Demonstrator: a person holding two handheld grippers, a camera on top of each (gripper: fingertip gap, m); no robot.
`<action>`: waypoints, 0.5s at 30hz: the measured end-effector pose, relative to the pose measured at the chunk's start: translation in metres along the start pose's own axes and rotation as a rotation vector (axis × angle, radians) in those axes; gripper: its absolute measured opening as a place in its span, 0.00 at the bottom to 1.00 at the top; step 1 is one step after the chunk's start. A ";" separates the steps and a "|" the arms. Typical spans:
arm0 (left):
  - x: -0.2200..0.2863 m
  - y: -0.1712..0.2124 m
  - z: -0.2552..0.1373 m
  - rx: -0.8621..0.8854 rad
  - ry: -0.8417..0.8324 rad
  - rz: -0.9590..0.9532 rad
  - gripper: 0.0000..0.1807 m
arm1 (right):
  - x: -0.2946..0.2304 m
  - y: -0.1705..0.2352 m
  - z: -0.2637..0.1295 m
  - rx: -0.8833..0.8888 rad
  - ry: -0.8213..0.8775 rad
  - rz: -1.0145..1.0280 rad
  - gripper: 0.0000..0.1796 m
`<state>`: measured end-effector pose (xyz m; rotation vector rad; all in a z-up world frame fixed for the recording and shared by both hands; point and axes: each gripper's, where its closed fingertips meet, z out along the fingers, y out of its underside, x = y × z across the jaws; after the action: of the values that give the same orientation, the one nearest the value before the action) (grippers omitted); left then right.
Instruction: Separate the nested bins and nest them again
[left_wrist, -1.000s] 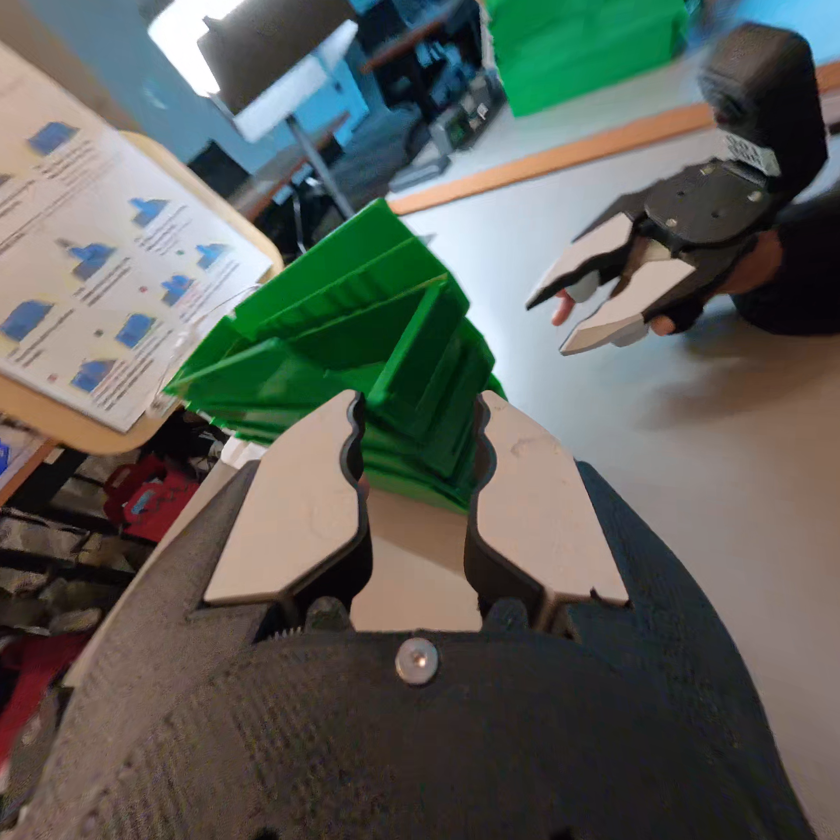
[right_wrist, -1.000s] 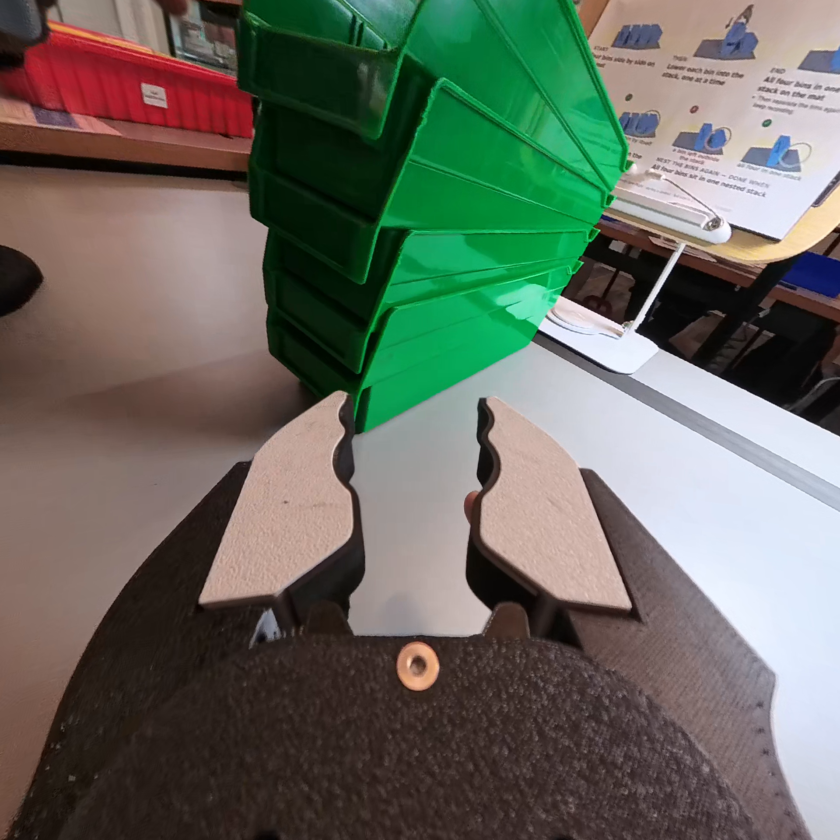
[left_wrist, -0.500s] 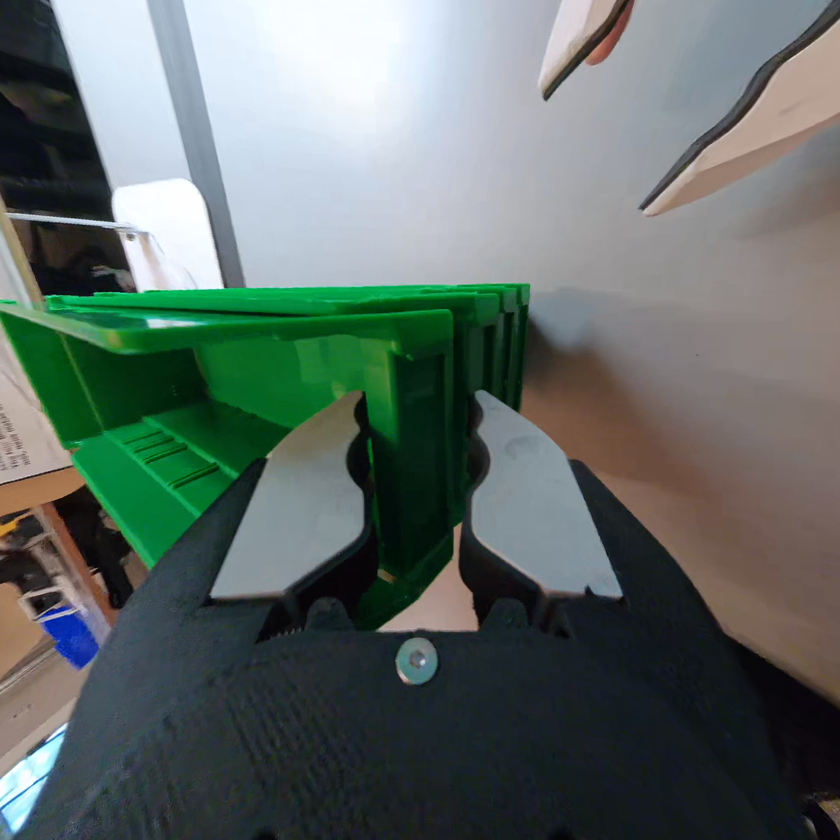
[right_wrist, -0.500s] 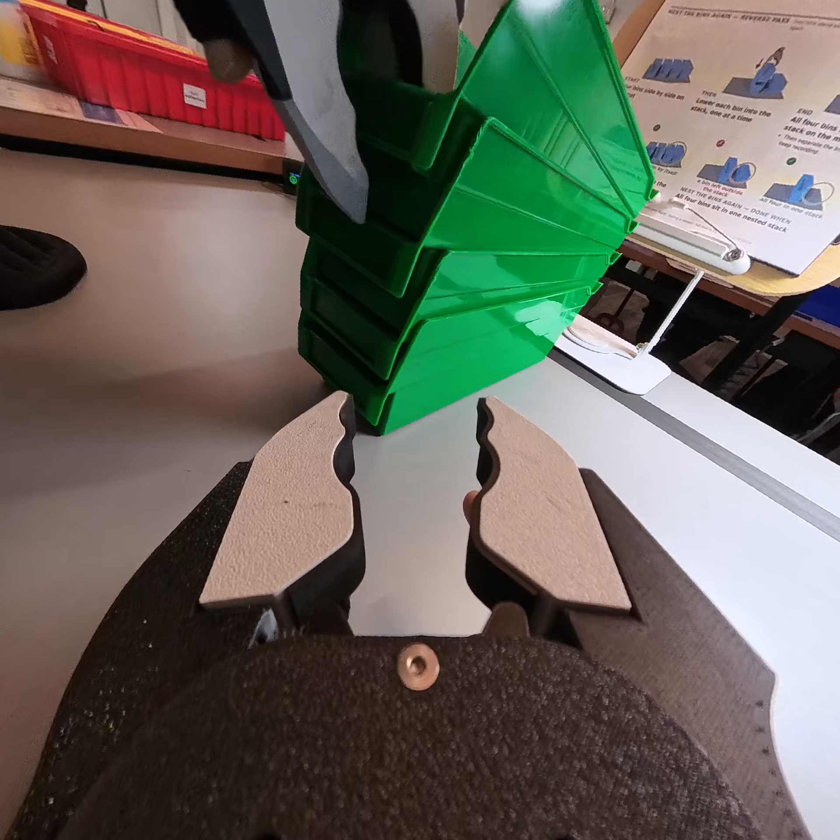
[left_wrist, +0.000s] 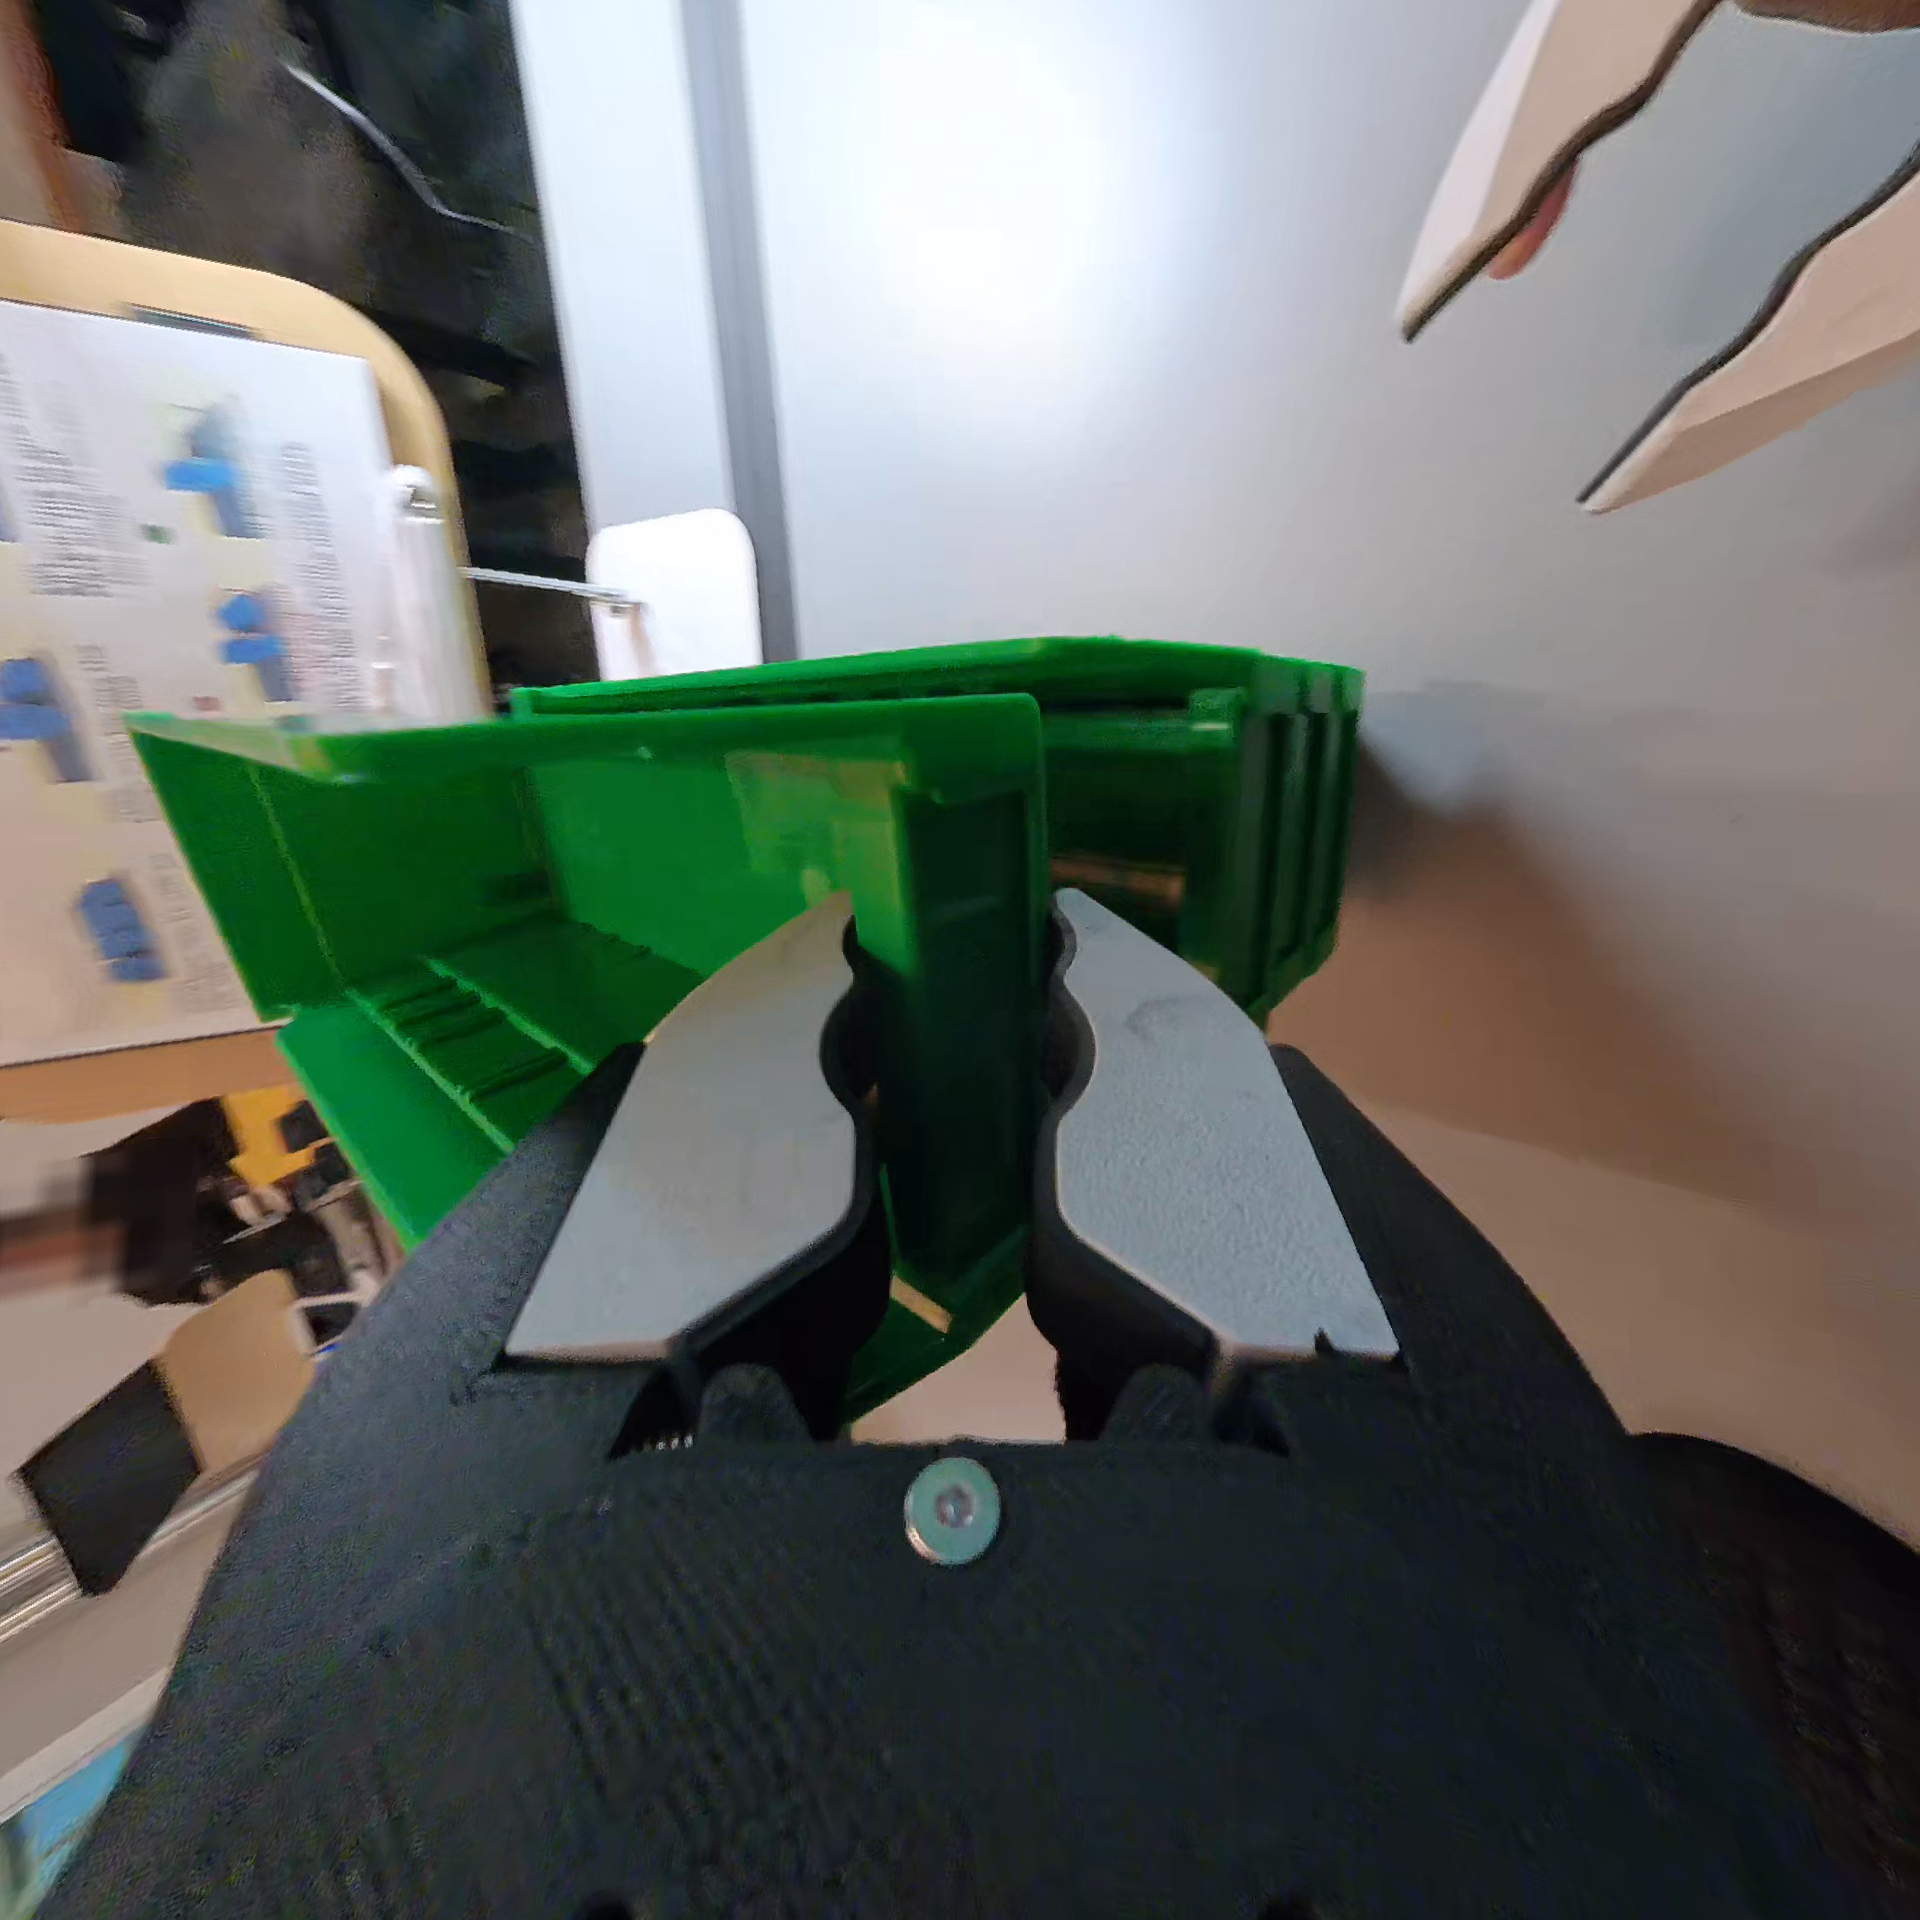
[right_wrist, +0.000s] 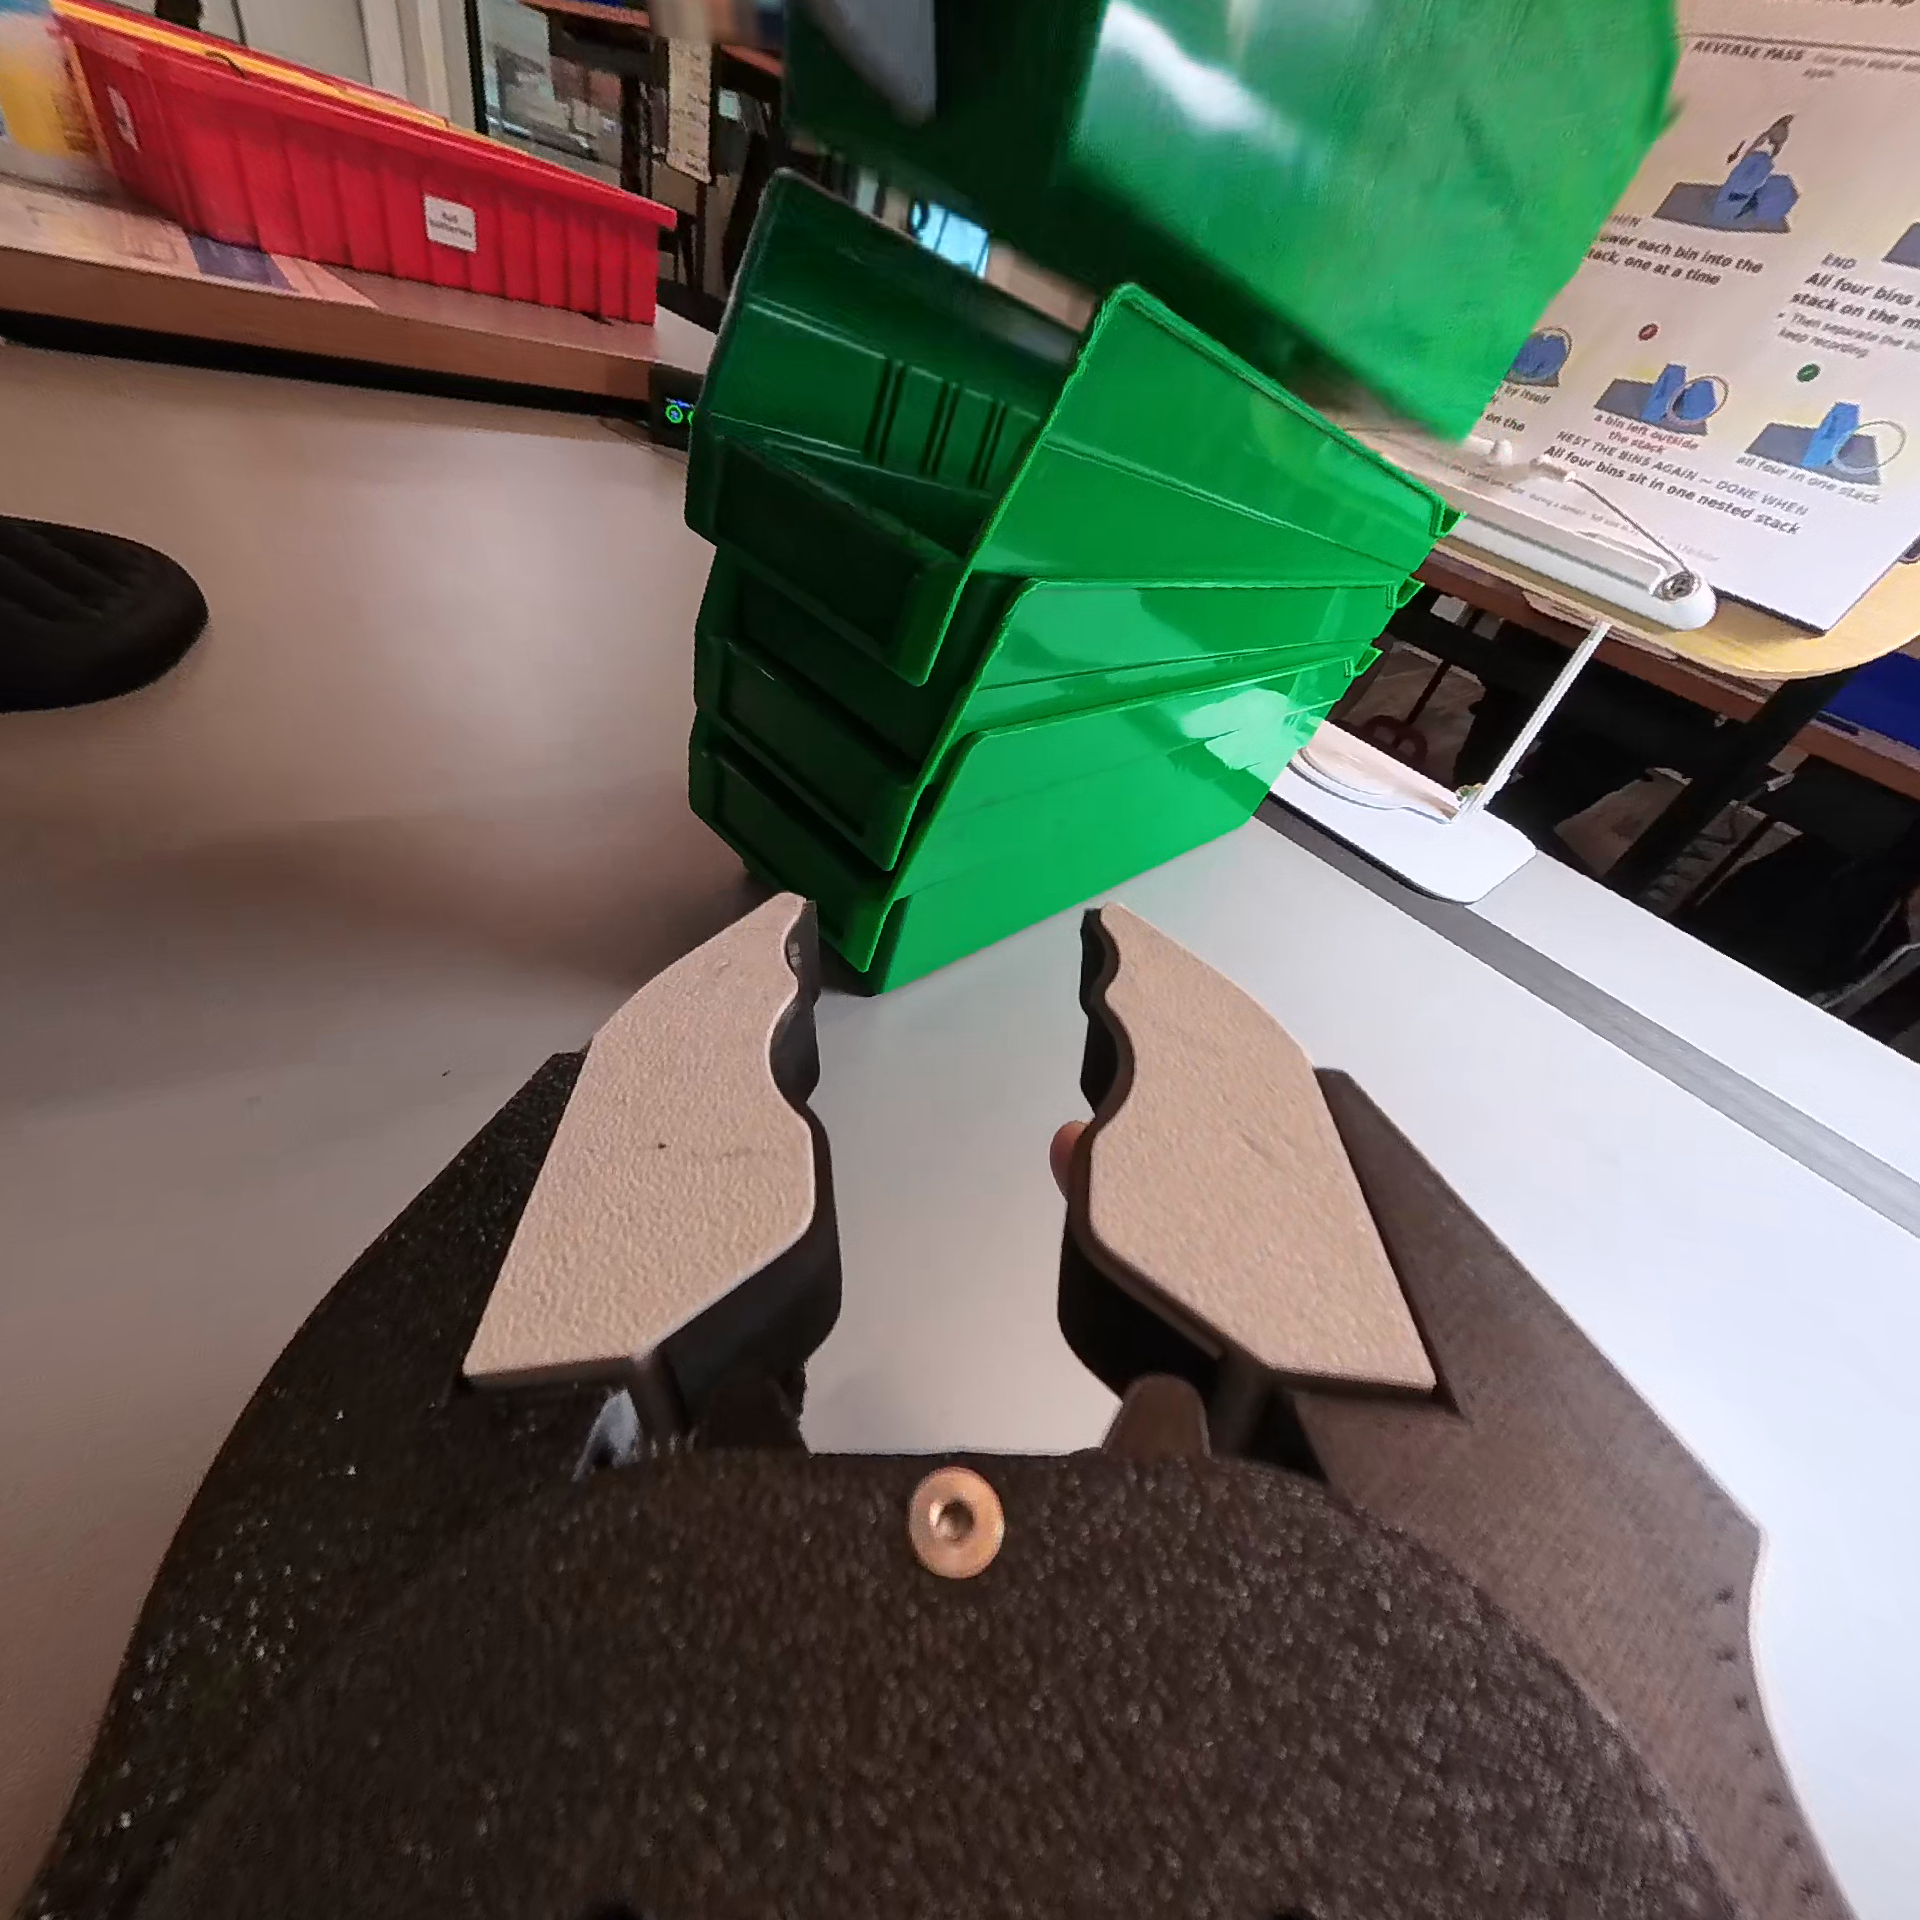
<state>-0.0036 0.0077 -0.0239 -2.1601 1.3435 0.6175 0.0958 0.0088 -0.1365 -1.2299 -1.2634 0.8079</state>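
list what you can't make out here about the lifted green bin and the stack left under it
- Lifted green bin, right wrist view: motion-blurred and cut off by the top edge; the grip on it is unseen there.
- Left gripper, left wrist view: its fingers hide part of the clamped front wall.
- Stack of green bins: count uncertain, walls overlap.
- Right gripper: open, empty.

My left jaws were clamped on the front lip of the top green bin (left_wrist: 623, 894), which hung tilted and clear of the others, its ribbed floor open to view. Below it the remaining stack of green bins (right_wrist: 1039, 665) sat on the grey table (right_wrist: 364, 935), glossy, nested one inside another, their rims fanned apart at one end, the uppermost one empty.
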 end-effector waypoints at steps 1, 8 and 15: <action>-0.007 0.000 -0.010 0.008 -0.031 0.004 0.16 | 0.000 0.001 0.000 -0.004 0.000 0.002 0.27; -0.027 0.028 -0.055 0.011 -0.111 -0.026 0.16 | 0.000 0.008 0.003 -0.032 0.007 -0.012 0.26; 0.009 0.106 -0.008 -0.073 -0.040 -0.111 0.16 | 0.000 0.014 0.006 -0.052 0.009 -0.014 0.25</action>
<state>-0.0949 -0.0431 -0.0436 -2.2505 1.1886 0.6717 0.0924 0.0134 -0.1504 -1.2630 -1.2913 0.7628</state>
